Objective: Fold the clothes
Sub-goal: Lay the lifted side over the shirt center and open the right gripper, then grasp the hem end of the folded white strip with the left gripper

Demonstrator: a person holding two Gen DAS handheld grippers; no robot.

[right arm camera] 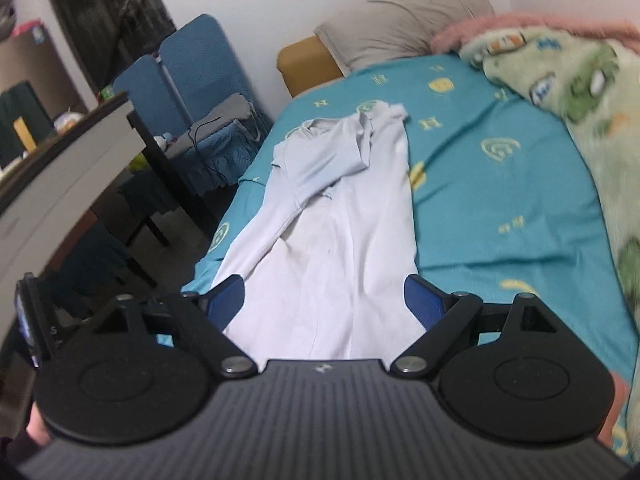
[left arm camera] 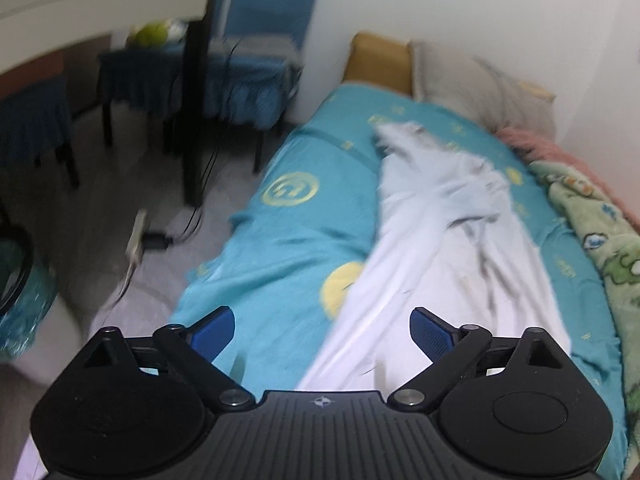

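Observation:
A white T-shirt [right arm camera: 340,216] lies lengthwise on the teal bedsheet [right arm camera: 500,200], collar at the far end, one sleeve folded across its chest. In the left wrist view the white T-shirt [left arm camera: 436,240] looks rumpled and blurred. My left gripper [left arm camera: 322,332] hovers open over the shirt's near left edge, nothing between its blue pads. My right gripper [right arm camera: 324,300] is open above the shirt's hem, both blue pads [right arm camera: 424,300] apart and empty.
A green fleece blanket [right arm camera: 572,120] and a pink one [right arm camera: 500,26] pile along the bed's right side. A grey pillow [right arm camera: 404,28] lies at the head. Left of the bed stand blue-covered chairs [right arm camera: 192,76], a dark table [left arm camera: 196,100] and floor cables [left arm camera: 160,236].

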